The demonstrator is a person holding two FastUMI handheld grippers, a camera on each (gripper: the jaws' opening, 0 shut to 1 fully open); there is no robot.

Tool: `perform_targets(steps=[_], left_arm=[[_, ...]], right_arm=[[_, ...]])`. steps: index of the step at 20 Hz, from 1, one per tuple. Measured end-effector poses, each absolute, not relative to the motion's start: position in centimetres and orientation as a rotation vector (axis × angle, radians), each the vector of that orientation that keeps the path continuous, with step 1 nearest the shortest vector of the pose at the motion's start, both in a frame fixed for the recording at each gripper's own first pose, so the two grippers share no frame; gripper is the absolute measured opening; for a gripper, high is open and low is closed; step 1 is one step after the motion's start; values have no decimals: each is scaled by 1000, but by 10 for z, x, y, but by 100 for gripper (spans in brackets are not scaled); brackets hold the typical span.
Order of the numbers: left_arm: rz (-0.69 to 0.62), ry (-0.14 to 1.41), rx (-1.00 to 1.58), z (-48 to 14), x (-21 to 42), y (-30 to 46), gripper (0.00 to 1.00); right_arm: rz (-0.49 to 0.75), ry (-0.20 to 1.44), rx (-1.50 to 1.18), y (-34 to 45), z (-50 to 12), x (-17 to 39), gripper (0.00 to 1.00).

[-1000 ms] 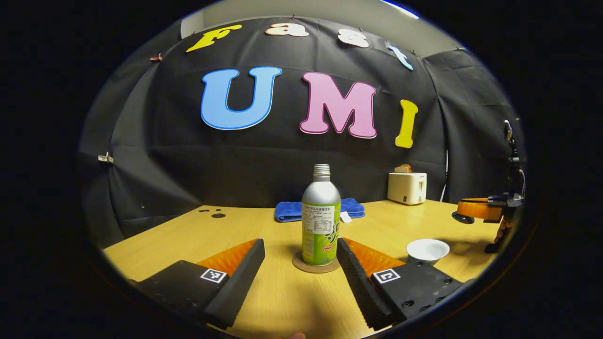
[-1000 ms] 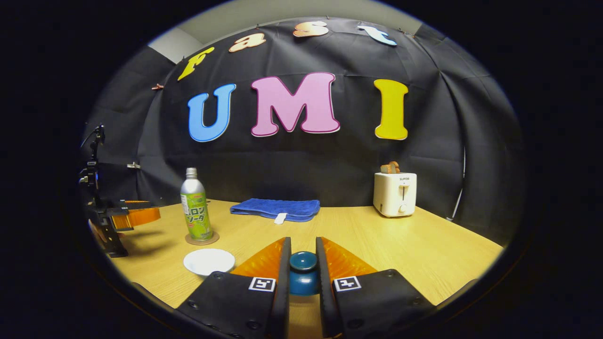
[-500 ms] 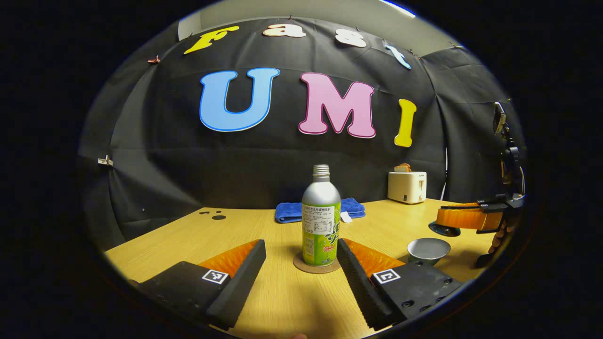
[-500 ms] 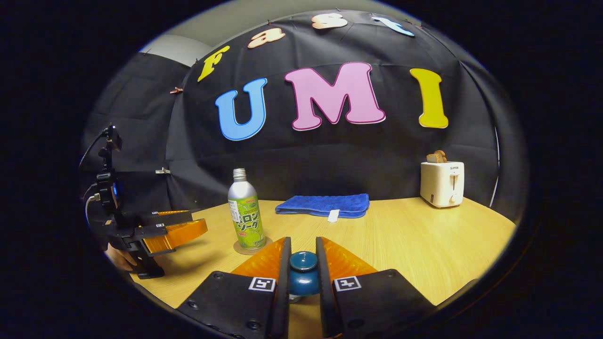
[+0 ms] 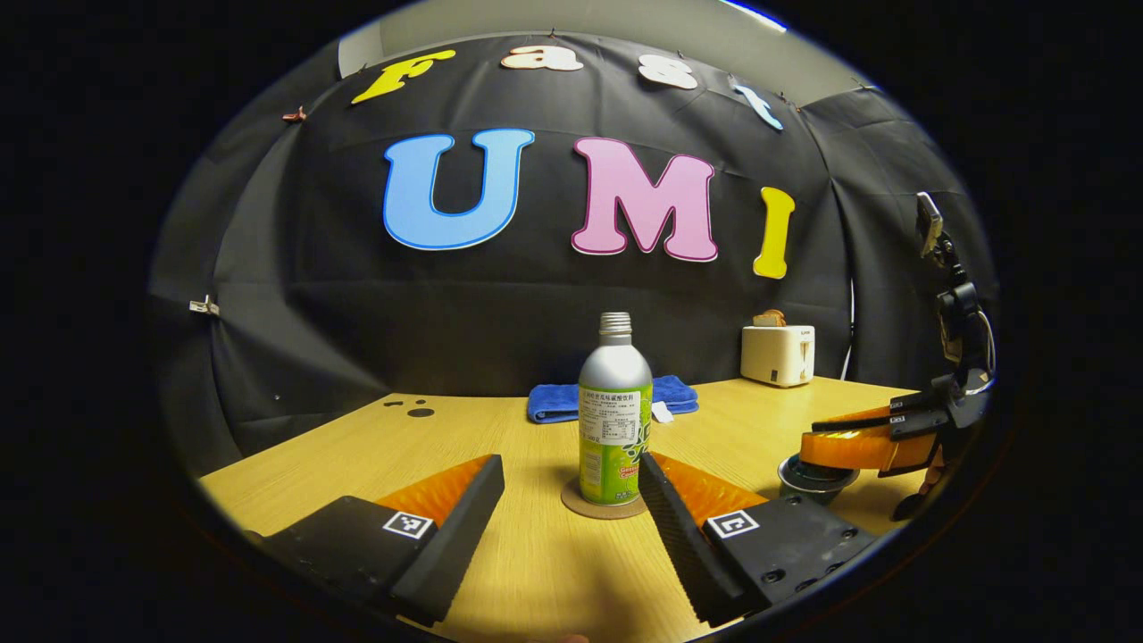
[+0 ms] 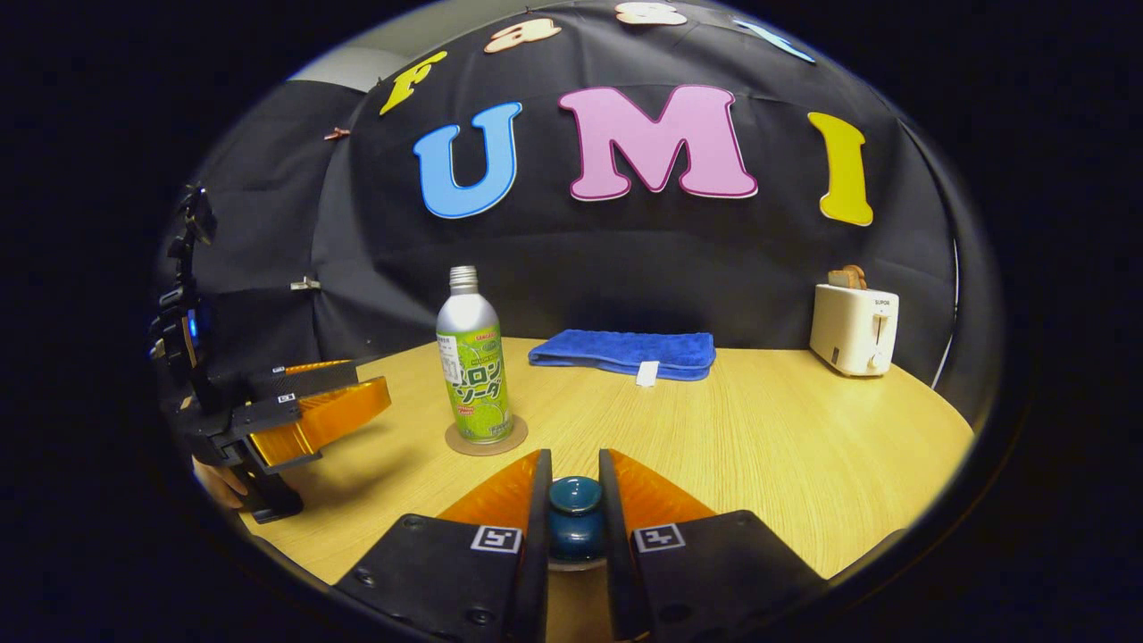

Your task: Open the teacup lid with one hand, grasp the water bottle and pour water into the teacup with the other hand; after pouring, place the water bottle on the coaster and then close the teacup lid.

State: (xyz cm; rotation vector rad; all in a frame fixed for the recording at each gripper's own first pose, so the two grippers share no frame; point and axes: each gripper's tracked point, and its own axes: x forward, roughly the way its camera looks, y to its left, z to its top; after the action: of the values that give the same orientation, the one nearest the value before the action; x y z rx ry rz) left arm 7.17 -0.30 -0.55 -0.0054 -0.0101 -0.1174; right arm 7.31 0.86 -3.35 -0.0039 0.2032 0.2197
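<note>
— What's the bottle [image 5: 613, 411] doing on my left feed?

— I see it upright on the round brown coaster [image 5: 604, 502], silver shoulder and threaded neck with no cap on, green label round the lower body. On my right feed the same bottle [image 6: 473, 360] and coaster [image 6: 486, 438] sit on the counter [image 6: 759, 438].

— And the teacup?

— On my left feed the teacup [image 5: 814, 476] stands to the right of the bottle, a small bowl shape with a pale rim; I can't see inside it. The lid [image 6: 576, 518] is dark teal with a rounded knob, low over the cup. Whether it's fully seated, I can't tell.
</note>
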Motion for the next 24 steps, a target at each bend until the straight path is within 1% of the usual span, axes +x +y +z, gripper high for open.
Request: perform_targets(steps=[3, 4, 5, 7, 10, 11, 12, 13, 14, 15, 16, 18, 21, 24], left_arm=[[-109, -9, -5, -5, 71, 0, 95], [-106, -9, -5, -6, 72, 0, 95], [-103, -9, -5, -5, 71, 1, 95], [-89, -7, -6, -6, 71, 2, 96], [-64, -6, -8, -6, 69, 2, 95], [-60, -5, -8, -6, 68, 0, 95], [-58, -6, -8, -5, 66, -4, 95], [-58, -7, -7, -5, 64, -8, 95], [-56, -7, -7, -5, 62, -13, 96], [-52, -7, -7, -5, 60, -17, 96], [-47, -7, -6, -5, 57, -20, 96], [-30, -7, -6, -4, 53, -26, 95], [-6, -6, -6, -4, 50, -34, 95], [6, -5, -7, -3, 49, -39, 95]], right_arm=[[220, 210, -27, 10, -35, 73, 31], [222, 209, -22, 10, -35, 74, 28], [221, 206, -14, 9, -34, 73, 38], [204, 170, -3, 5, -26, 69, 37], [167, 79, 8, -3, -12, 63, 52], [156, 50, 13, -6, -8, 61, 53], [143, 24, 14, -9, -4, 59, 59], [128, -3, 6, -13, 0, 58, 68], [111, 3, 0, -18, -1, 59, 75], [100, -2, 5, -20, -1, 57, 78], [76, -1, 1, -26, -2, 58, 88], [55, -2, 2, -31, -2, 59, 94], [6, -4, 0, -44, -1, 57, 96], [-21, -5, -1, -53, 0, 52, 96]])
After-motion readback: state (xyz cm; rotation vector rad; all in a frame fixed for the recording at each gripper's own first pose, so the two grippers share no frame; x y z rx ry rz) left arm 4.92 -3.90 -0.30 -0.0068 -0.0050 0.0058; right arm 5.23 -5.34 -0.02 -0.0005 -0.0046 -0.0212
